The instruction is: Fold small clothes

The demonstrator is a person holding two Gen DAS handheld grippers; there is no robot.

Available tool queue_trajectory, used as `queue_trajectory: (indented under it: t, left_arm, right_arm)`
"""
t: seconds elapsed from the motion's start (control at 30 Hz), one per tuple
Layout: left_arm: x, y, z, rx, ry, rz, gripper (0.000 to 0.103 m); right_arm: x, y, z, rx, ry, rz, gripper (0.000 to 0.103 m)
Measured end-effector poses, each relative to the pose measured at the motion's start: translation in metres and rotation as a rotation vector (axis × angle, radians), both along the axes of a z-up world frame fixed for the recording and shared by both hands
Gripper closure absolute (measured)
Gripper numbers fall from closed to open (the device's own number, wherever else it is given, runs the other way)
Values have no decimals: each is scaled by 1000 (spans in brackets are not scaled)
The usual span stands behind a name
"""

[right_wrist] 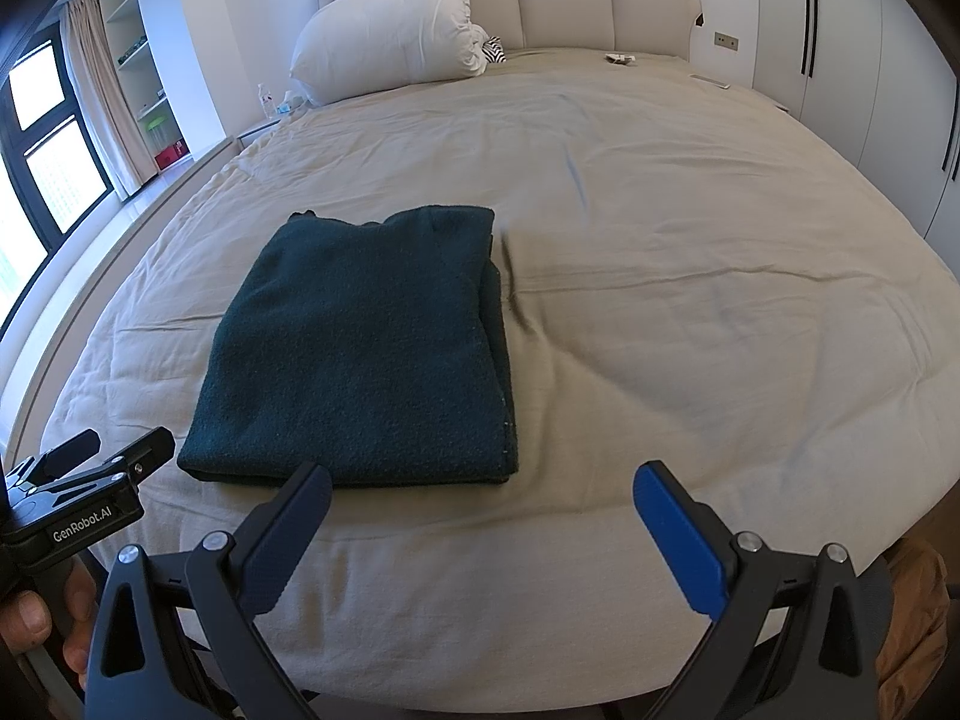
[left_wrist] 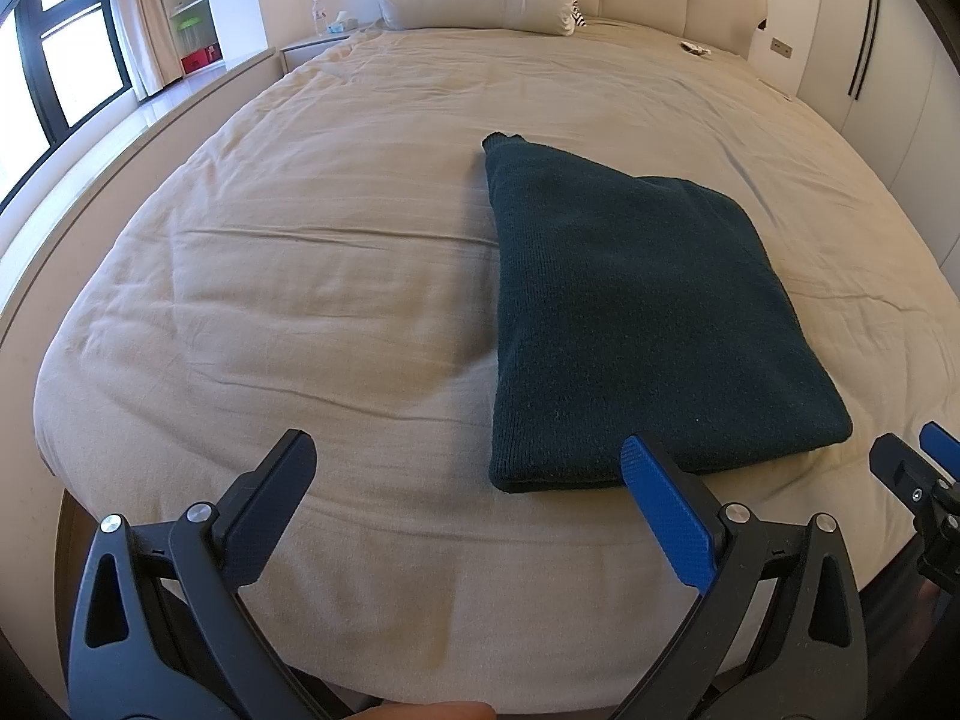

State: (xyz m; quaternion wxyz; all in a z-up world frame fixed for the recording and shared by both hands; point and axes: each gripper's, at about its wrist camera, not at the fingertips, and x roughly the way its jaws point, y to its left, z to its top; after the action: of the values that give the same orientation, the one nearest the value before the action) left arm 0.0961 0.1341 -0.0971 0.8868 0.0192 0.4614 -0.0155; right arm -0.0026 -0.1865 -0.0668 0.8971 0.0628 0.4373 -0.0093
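A dark green knitted garment point(left_wrist: 630, 312) lies folded into a flat rectangle on the beige bed sheet point(left_wrist: 300, 276); it also shows in the right wrist view point(right_wrist: 366, 348). My left gripper point(left_wrist: 468, 450) is open and empty, just short of the garment's near edge, to its left. My right gripper point(right_wrist: 480, 480) is open and empty, at the garment's near right corner without touching it. The right gripper's tips show at the right edge of the left wrist view point(left_wrist: 912, 468). The left gripper shows at the lower left of the right wrist view point(right_wrist: 102, 456).
A white pillow point(right_wrist: 390, 36) leans on the padded headboard point(right_wrist: 570, 0) at the far end. A window point(left_wrist: 54, 72) and shelves point(left_wrist: 186, 6) are on the left, white wardrobe doors point(right_wrist: 870, 60) on the right. Small items point(right_wrist: 621, 58) lie near the headboard.
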Motion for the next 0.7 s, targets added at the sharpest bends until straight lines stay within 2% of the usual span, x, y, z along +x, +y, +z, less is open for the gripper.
queue_trajectory:
  t: [0.7]
  left_arm:
    - [-1,1,-1,-2,1,0,0]
  right_arm:
    - [-2,1,-1,1,3,0,0]
